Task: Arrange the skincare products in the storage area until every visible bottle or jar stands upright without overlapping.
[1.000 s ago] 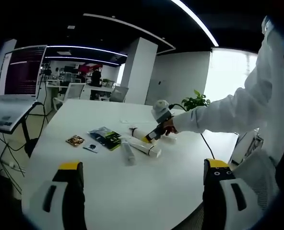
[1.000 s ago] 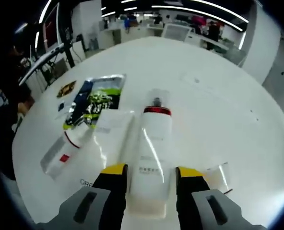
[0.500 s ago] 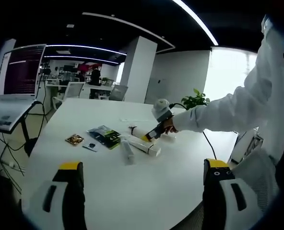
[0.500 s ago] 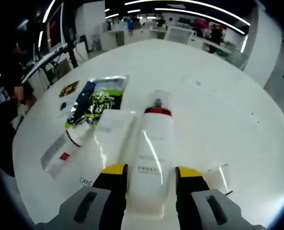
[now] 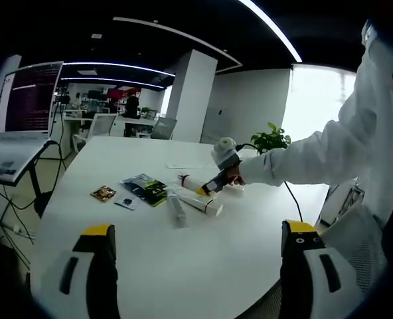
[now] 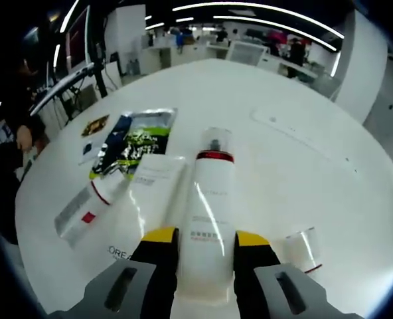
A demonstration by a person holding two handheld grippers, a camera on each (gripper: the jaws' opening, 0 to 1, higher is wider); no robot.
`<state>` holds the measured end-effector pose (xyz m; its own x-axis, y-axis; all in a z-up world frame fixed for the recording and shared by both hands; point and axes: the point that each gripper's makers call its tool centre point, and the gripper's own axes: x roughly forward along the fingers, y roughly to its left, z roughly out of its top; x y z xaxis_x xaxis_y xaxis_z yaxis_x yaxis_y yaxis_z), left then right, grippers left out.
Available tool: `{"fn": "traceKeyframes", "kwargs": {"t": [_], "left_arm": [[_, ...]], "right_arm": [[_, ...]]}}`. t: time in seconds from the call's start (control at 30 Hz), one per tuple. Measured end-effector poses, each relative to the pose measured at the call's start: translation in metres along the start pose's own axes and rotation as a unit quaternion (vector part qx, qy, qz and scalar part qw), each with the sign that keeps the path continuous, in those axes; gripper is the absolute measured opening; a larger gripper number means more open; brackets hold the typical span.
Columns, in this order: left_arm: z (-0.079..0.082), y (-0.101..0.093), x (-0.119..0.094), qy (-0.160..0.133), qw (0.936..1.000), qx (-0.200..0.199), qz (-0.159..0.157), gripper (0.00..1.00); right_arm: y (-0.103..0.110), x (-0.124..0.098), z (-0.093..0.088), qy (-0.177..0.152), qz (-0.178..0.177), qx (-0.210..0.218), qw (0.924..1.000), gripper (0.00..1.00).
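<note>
White bottle lying between right gripper fingers.

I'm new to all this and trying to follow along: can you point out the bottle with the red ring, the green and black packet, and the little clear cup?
bottle (image 6: 206,219), right gripper view, white body.
green and black packet (image 6: 135,143), right gripper view, printed face.
clear cup (image 6: 301,247), right gripper view, side wall.

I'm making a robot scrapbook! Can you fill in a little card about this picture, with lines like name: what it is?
place: round white table in an office
right gripper: fingers shut on white bottle with red ring, lying down
beside bottle: white tube, flat tube with red mark, small clear cap
farther back: green packet
left gripper: open, holding nothing
</note>
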<state>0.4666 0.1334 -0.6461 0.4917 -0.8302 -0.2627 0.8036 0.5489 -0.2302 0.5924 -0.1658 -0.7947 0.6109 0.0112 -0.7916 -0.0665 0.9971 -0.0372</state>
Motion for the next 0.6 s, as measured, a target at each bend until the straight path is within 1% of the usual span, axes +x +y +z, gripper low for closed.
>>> {"fn": "traceKeyframes", "kwargs": {"t": [0.07, 0.1, 0.17, 0.37, 0.43, 0.6], "left_arm": [[0.0002, 0.0004, 0.0000, 0.000, 1.0000, -0.001, 0.000, 0.99], [0.0003, 0.0006, 0.0002, 0.000, 1.0000, -0.001, 0.000, 0.99], [0.0001, 0.0008, 0.0005, 0.000, 1.0000, -0.001, 0.000, 0.99], [0.0001, 0.0025, 0.0012, 0.001, 1.0000, -0.002, 0.001, 0.98], [-0.0004, 0.0014, 0.0009, 0.001, 1.0000, -0.003, 0.000, 0.98], [-0.0018, 0.0018, 0.0011, 0.004, 1.0000, -0.002, 0.003, 0.98]], "right_arm": [[0.0022, -0.0025, -0.0013, -0.001, -0.002, 0.002, 1.0000, 0.27], [0.0007, -0.0027, -0.0014, -0.002, -0.004, 0.010, 0.9999, 0.26], [0.0009, -0.0027, -0.0015, 0.000, -0.003, 0.009, 1.0000, 0.25], [0.0012, -0.0029, -0.0014, 0.011, -0.004, 0.016, 0.9998, 0.24], [0.0022, -0.0043, -0.0027, 0.012, -0.003, 0.023, 0.9997, 0.24], [0.0055, -0.0120, -0.0054, 0.006, 0.009, 0.066, 0.9978, 0.24]]}}
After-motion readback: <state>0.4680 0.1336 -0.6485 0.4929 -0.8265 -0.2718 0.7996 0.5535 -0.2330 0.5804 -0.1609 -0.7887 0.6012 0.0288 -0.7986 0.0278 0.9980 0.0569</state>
